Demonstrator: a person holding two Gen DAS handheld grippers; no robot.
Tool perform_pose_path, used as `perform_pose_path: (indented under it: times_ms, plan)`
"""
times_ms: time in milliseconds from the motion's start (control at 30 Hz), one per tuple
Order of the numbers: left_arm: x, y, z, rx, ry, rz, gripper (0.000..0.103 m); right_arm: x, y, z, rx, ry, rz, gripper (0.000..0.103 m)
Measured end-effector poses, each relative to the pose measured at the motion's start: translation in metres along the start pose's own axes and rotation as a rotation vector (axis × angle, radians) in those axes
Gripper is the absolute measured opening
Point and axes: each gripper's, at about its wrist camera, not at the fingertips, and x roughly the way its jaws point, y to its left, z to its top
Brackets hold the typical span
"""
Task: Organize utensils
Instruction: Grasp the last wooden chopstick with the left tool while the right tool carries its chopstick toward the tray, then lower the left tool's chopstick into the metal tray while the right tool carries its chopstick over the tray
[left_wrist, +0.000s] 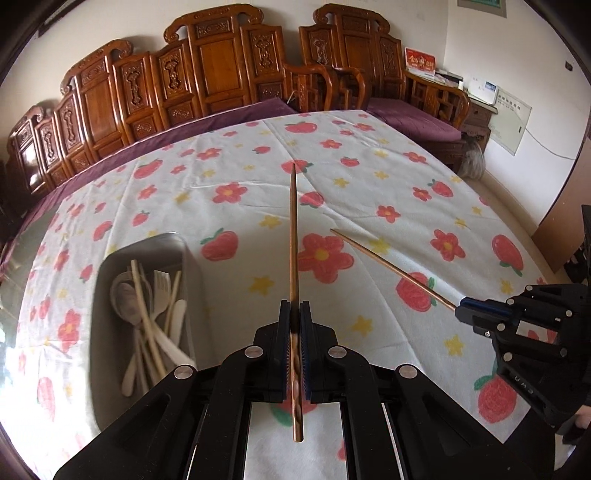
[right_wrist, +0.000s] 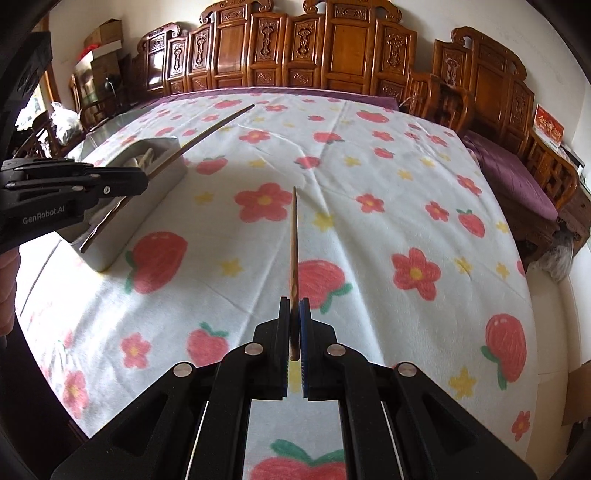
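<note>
My left gripper (left_wrist: 294, 308) is shut on a brown wooden chopstick (left_wrist: 293, 236) that points forward above the table, its twisted thick end sticking out behind the pads. My right gripper (right_wrist: 294, 304) is shut on a second brown chopstick (right_wrist: 294, 236), gripped near its thick end. In the left wrist view the right gripper (left_wrist: 460, 306) shows at the right with its chopstick (left_wrist: 391, 267) slanting up-left. In the right wrist view the left gripper (right_wrist: 142, 177) shows at the left, its chopstick (right_wrist: 207, 131) crossing over the grey tray (right_wrist: 155, 199).
The grey tray (left_wrist: 103, 295) at the left holds several pale utensils (left_wrist: 155, 314): spoons, a fork, a knife and light chopsticks. A white cloth with strawberries and flowers (left_wrist: 369, 184) covers the table. Carved wooden benches (left_wrist: 207, 62) with purple cushions line the far side.
</note>
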Motion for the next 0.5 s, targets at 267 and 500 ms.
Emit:
perform_pose_path:
  times_ms: [267, 500]
  plan:
    - [-0.025, 0.028, -0.001, -0.020, -0.024, 0.033, 0.004, -0.025, 0.021, 0.016, -0.041, -0.039, -0.009, 0.006]
    - [-0.035, 0.068, -0.012, -0.059, -0.014, 0.071, 0.004, -0.039, 0.033, 0.023, -0.059, -0.068, -0.024, 0.005]
